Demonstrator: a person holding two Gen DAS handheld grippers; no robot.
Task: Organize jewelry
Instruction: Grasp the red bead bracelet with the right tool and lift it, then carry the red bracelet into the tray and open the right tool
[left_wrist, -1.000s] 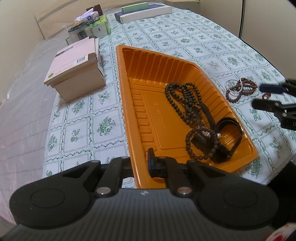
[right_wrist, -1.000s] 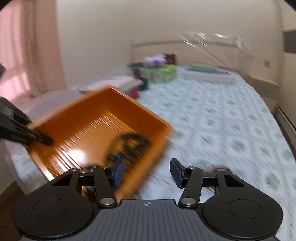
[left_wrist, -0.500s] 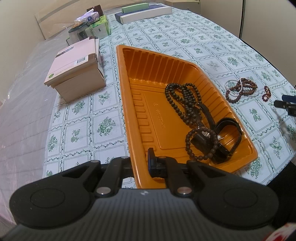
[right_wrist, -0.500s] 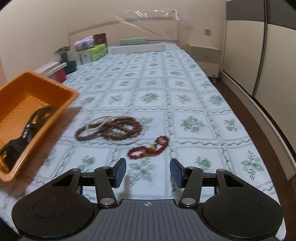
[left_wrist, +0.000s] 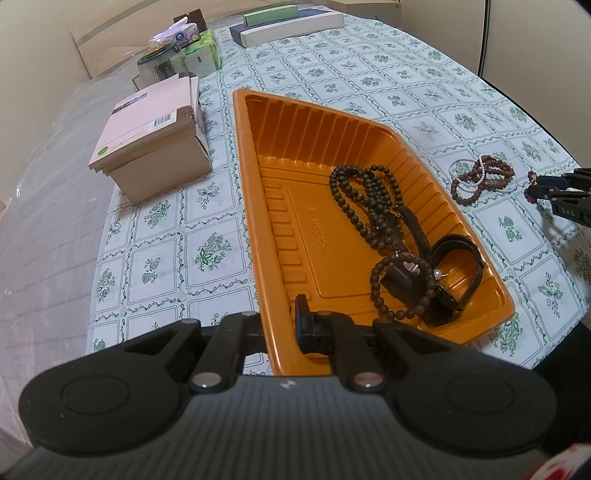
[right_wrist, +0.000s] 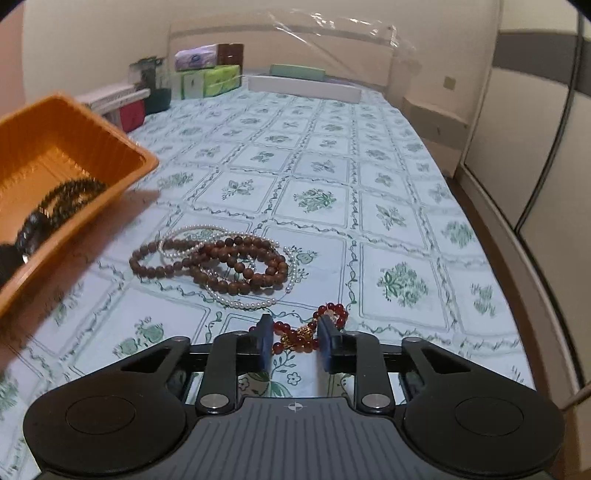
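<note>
The left gripper (left_wrist: 284, 325) sits low at the near edge, its jaws clamped tight on the near rim of the orange tray (left_wrist: 369, 122), angled steeply down. The right gripper (right_wrist: 295, 343) points down at the cloth further right, its jaws just closing around the red bead bracelet (right_wrist: 306, 332), which lies between the blue pads (right_wrist: 266, 341).

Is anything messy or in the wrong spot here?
Yes. The brown bead strands, tangled with a pearl string, and the red bracelet between the right tongs lie on the cloth, outside the orange tray.
</note>
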